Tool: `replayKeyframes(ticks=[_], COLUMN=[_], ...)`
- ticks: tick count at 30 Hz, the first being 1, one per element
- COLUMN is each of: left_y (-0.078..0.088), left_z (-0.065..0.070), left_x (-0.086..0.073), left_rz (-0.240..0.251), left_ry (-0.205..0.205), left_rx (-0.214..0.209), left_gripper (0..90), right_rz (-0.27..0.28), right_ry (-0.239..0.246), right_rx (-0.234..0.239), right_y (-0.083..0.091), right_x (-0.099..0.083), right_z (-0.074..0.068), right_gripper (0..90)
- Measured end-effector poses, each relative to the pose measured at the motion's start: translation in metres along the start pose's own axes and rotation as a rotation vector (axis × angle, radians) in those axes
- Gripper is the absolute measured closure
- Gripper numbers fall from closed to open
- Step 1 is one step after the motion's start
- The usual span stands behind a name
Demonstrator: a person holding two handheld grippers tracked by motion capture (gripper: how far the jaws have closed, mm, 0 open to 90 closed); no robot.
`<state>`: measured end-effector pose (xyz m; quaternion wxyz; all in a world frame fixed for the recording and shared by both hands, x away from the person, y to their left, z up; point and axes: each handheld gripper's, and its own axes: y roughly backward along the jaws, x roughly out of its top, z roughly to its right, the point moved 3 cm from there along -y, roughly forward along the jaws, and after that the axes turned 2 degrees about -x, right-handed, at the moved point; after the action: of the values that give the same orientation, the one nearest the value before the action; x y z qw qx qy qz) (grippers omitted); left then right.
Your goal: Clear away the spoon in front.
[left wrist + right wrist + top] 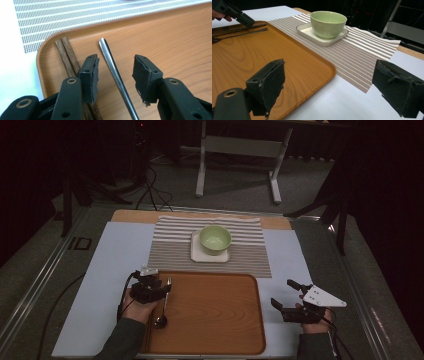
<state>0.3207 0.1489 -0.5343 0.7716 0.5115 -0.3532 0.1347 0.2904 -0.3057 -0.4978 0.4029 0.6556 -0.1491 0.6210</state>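
While left gripper (115, 75) straddles spoon handle (110, 62) on tray (220, 320), jaws apart, untouching: release step; next, lift clear. Right gripper (332, 87) gapes idle.

Table (90, 270) carrying a wooden tray (210, 312) at its near edge, striped mat (175, 250) lying just behind it, both resting directly on the pale blue top.

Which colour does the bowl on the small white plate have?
The bowl is pale green; the right gripper view shows it best.
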Motion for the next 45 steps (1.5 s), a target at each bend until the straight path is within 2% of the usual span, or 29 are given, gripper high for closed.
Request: replayKeyframes(ticks=[23,31,45], left_y=[0.017,0.019,0.016], left_z=[0.004,0.009,0.015], left_x=[0.03,0.048,0.077], left_rz=[0.121,0.166,0.229], left_ry=[-0.025,-0.057,-0.056], left_rx=[-0.027,-0.025,-0.037], left_gripper=[55.6,55.4,54.7], right_rz=[0.001,0.001,-0.002], right_ry=[-0.003,-0.001,0.0], right_rx=[-0.001,-0.001,-0.004], right_y=[0.0,-0.001,0.0], right_x=[0.0,0.0,0.0], right_z=[0.0,0.001,0.002], right_gripper=[10.7,10.7,10.7])
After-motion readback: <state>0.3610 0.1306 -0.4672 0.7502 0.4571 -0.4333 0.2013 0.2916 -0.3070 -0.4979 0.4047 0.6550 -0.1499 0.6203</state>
